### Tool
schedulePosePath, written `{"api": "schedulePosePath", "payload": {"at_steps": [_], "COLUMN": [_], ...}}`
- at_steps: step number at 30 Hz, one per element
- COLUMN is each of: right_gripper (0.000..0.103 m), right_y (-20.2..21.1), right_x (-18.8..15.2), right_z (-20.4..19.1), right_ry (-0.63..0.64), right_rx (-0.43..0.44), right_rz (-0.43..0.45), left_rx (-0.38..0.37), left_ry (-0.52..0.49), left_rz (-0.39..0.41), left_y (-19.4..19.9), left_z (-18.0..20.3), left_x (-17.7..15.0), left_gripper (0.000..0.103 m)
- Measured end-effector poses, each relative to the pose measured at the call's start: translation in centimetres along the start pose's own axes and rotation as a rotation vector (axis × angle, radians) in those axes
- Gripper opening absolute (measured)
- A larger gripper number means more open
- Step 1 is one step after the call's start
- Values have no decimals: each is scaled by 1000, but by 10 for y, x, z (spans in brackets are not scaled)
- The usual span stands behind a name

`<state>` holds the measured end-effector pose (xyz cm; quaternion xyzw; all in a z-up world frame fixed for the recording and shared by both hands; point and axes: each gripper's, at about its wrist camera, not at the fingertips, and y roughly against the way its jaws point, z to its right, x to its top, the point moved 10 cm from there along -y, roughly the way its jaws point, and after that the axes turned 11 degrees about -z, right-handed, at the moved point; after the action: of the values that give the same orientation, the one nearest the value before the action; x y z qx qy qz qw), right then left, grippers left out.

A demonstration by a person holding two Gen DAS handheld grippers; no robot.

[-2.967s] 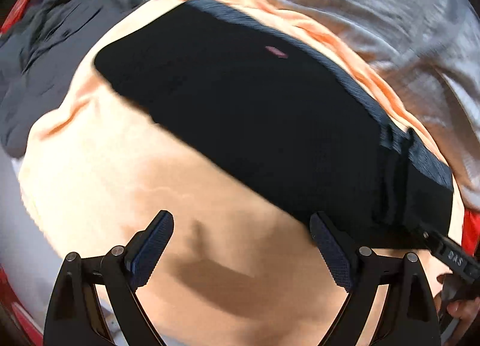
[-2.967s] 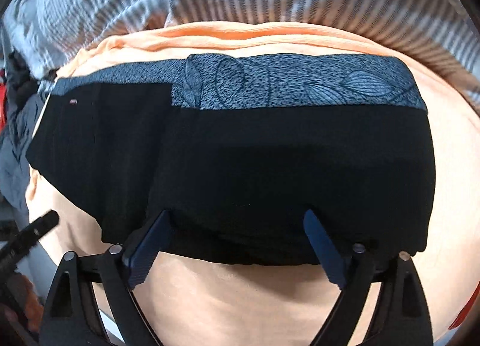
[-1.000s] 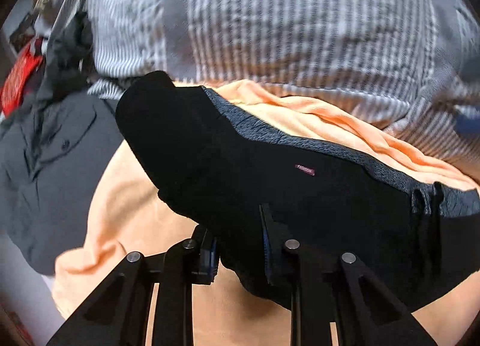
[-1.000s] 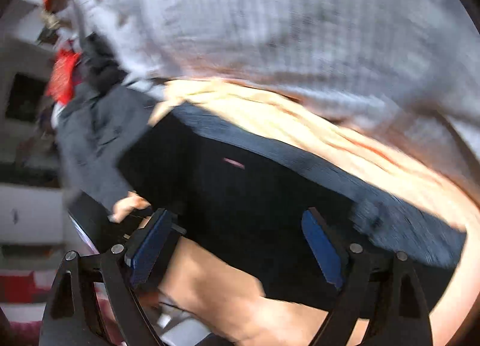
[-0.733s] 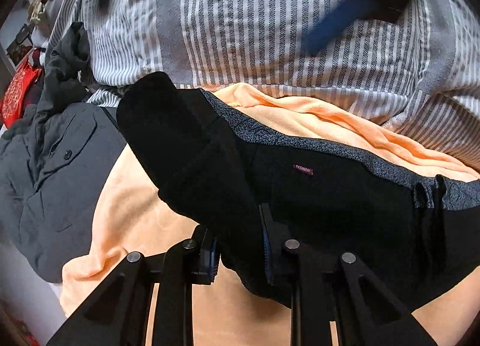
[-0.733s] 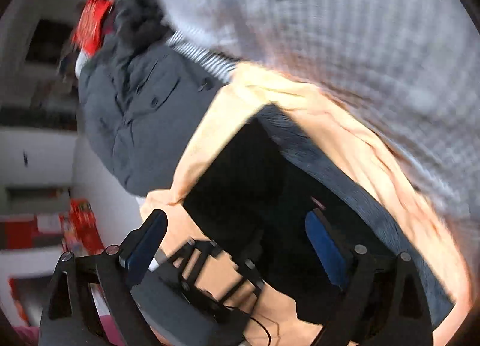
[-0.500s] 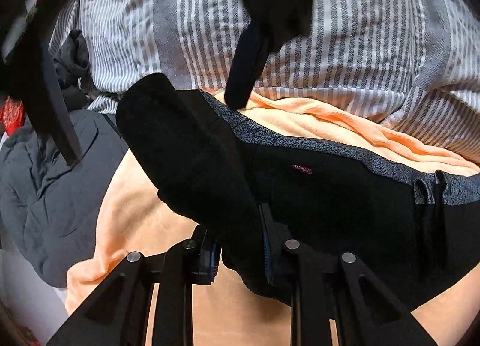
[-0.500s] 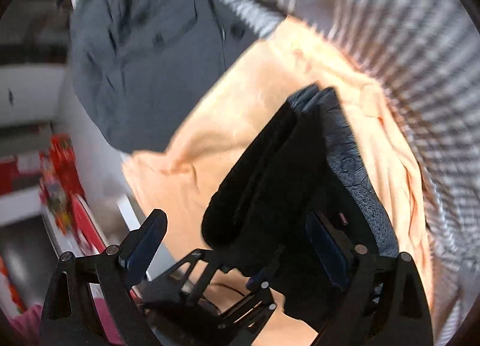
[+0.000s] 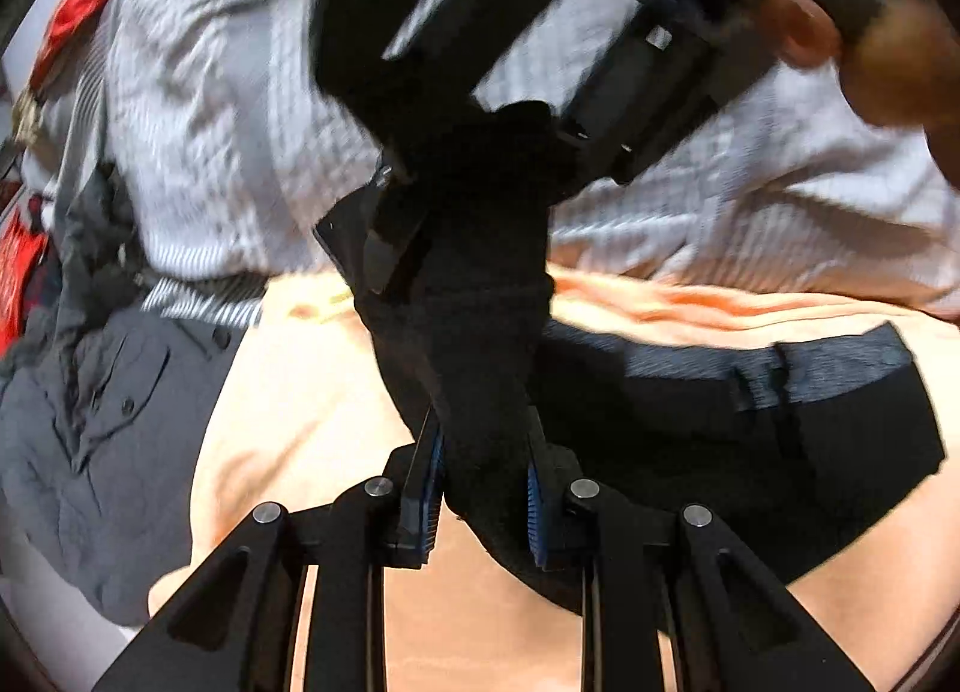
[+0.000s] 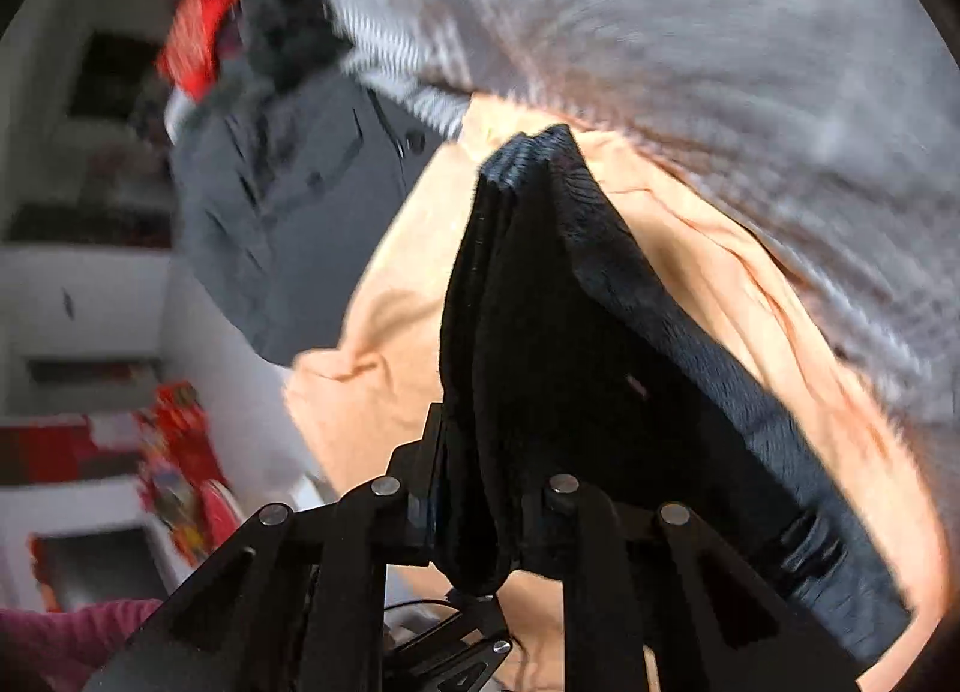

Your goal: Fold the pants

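The black pants (image 9: 690, 440) with a grey patterned waistband lie folded on an orange cloth (image 9: 312, 380). My left gripper (image 9: 483, 488) is shut on the near end of the pants and holds that end lifted. My right gripper (image 10: 480, 512) is shut on the same lifted end of the pants (image 10: 540, 332), seen edge-on as stacked layers. In the left wrist view the right gripper's black frame (image 9: 480, 110) hangs just above the lifted fold, with the hand behind it.
A grey-and-white striped bedcover (image 9: 228, 122) lies beyond the orange cloth. A dark grey shirt (image 9: 90, 422) lies at the left, also in the right wrist view (image 10: 282, 212). Red items (image 10: 192, 32) and shelves stand past the bed edge.
My right gripper swung over to the left end of the pants and shut on it. My left gripper stayed shut and the pinched end rose higher.
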<state>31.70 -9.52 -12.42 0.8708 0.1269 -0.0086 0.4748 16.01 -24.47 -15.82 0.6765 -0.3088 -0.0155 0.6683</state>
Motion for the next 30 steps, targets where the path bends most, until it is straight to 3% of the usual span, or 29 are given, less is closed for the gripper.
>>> {"api": "schedulePosePath", "payload": {"at_steps": [5, 10, 17, 22, 27, 30], "right_gripper": [18, 18, 19, 19, 19, 19], "right_y": [58, 102, 146, 139, 81, 60], "right_x": [-47, -104, -202, -257, -301, -307], "right_z": [26, 60, 148, 221, 293, 306], "right_ry": [-59, -129, -287, -416, -588, -625], "right_rx": [146, 230, 321, 368, 442, 481], "right_rz": [175, 313, 506, 567, 552, 560], "left_rx": [-49, -130, -232, -227, -153, -130], "left_ry": [-89, -195, -356, -489, -567, -583], "left_rz": [39, 30, -10, -75, -177, -211], "left_y": [32, 54, 63, 38, -2, -4], "left_z": [45, 111, 227, 296, 316, 312], "left_x": [13, 18, 7, -26, -58, -70], "left_gripper": [24, 24, 24, 24, 24, 39]}}
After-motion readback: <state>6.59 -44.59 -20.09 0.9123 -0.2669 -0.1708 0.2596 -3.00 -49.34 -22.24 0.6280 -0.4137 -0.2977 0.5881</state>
